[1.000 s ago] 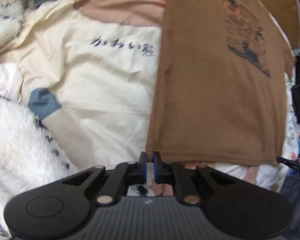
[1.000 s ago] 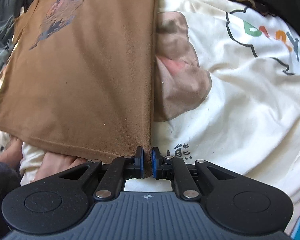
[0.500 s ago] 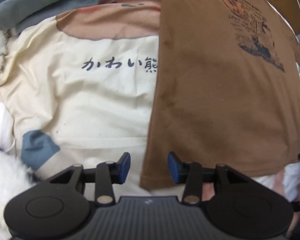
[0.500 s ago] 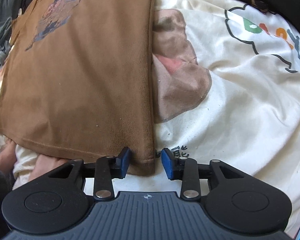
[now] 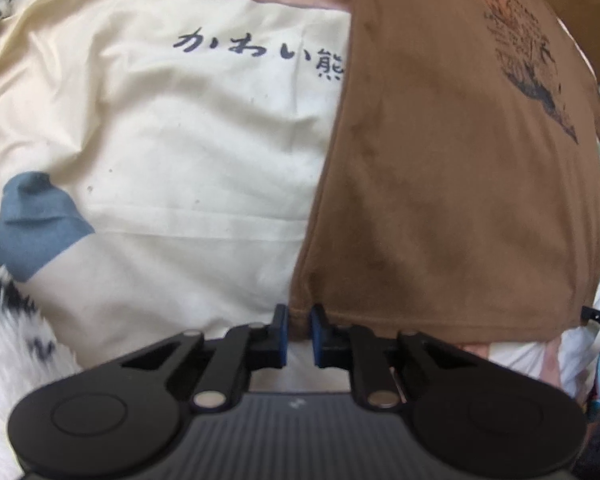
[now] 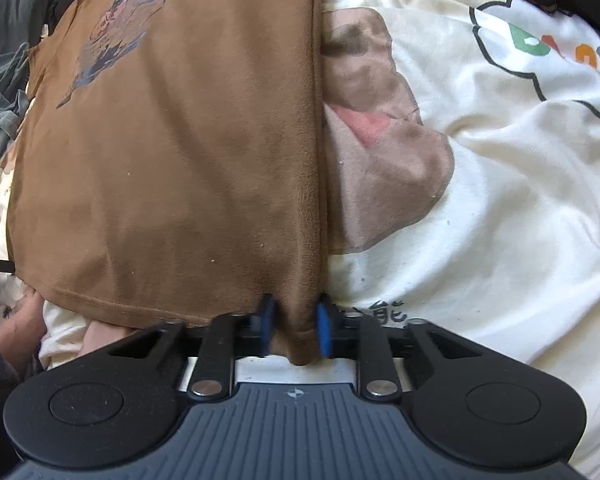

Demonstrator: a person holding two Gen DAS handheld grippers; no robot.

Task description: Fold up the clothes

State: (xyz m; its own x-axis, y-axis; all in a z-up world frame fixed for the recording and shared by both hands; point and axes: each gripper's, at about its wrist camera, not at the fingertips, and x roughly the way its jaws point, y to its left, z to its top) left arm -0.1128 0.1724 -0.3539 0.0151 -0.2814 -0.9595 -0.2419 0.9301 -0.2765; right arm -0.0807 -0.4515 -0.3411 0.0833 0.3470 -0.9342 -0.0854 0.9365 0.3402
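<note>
The brown T-shirt [image 5: 452, 184] lies flat on my cream bedcover [image 5: 188, 152], its sides already folded in so that it makes a long panel running away from me, with the dark print [image 5: 528, 52] at the far end.

Starting at my left, there is a white fluffy blanket with black flecks [image 5: 16, 344] at the edge of the view, then a blue patch [image 5: 36, 224] printed on the cover, then a line of dark Japanese lettering [image 5: 260, 52] running up to the shirt's folded left edge. My left gripper [image 5: 297, 330] sits at the near left corner of the hem. Its blue pads [image 5: 281, 330] stand a little apart with the corner of brown cloth between them; they are close to the fabric, yet I cannot tell whether they are pinching it.

Moving across the shirt, my right gripper [image 6: 296, 330] is at the near right corner of the hem. Its pads [image 6: 324, 330] are spread wider, with a fold of the brown cloth hanging loosely in the gap, so it is not clamped. To the right of the shirt the cover shows a brown and pink cartoon shape [image 6: 376, 136] touching the folded edge, and farther right a cloud outline with coloured letters [image 6: 548, 52]. Grey clothing [image 6: 4, 64] is piled beyond the shirt's far left side in that view.
</note>
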